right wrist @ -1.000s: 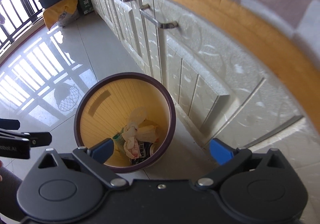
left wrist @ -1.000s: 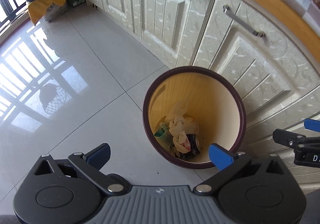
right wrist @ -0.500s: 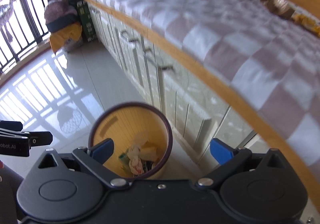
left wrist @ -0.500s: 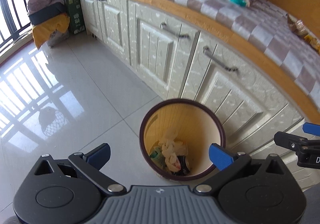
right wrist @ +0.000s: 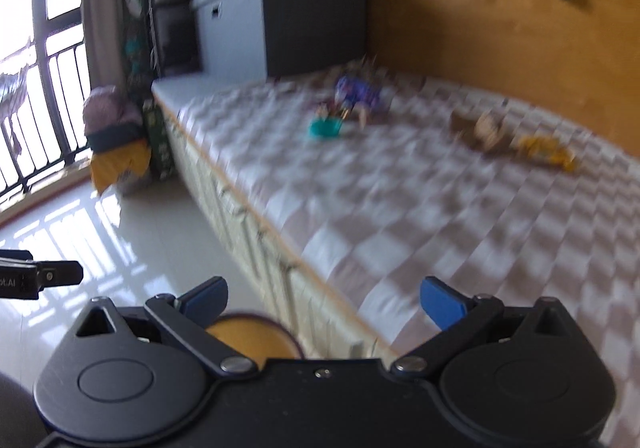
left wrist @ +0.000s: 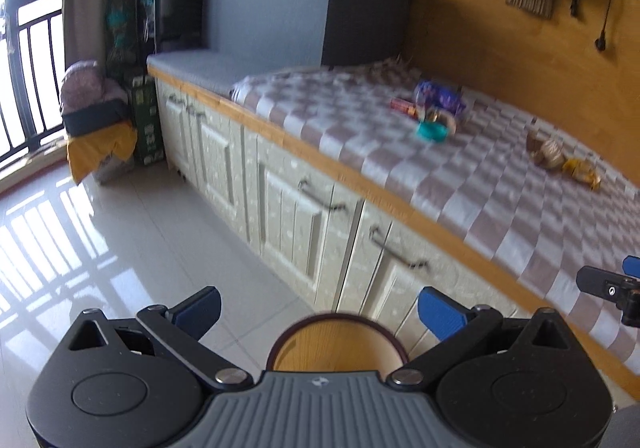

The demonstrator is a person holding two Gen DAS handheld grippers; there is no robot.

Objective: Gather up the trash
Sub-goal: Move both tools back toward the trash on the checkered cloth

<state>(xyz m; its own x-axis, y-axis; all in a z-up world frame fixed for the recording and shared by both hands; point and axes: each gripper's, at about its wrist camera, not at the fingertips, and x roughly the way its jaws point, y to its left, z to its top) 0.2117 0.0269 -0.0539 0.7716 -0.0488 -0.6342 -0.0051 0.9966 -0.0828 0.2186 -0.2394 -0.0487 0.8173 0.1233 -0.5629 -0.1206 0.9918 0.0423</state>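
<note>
Both hand-held grippers are black plastic with blue pads. The left hand-held gripper point(left wrist: 318, 310) has its jaws wide apart and holds nothing. The right hand-held gripper point(right wrist: 323, 300) is also spread wide and empty.

A round trash bin point(left wrist: 336, 342) with a dark rim and a yellow, wood-look inside stands on the shiny white tile floor point(left wrist: 120, 248). It is just beside the cream cabinet doors point(left wrist: 288, 215), which have thin metal handles.

On top is a bench point(left wrist: 400, 203) with a wood edge and a soft checked cover point(left wrist: 460, 183) in white and pale purple. The trash lies on the cover, well apart from the bin: a shiny purple wrapper point(left wrist: 438, 95), a round teal lid point(left wrist: 432, 132), a crumpled brown wrapper point(left wrist: 546, 153) and a yellow wrapper point(left wrist: 580, 171) touching it.

The pictures are blurry, so no writing on the wrappers can be read.
</note>
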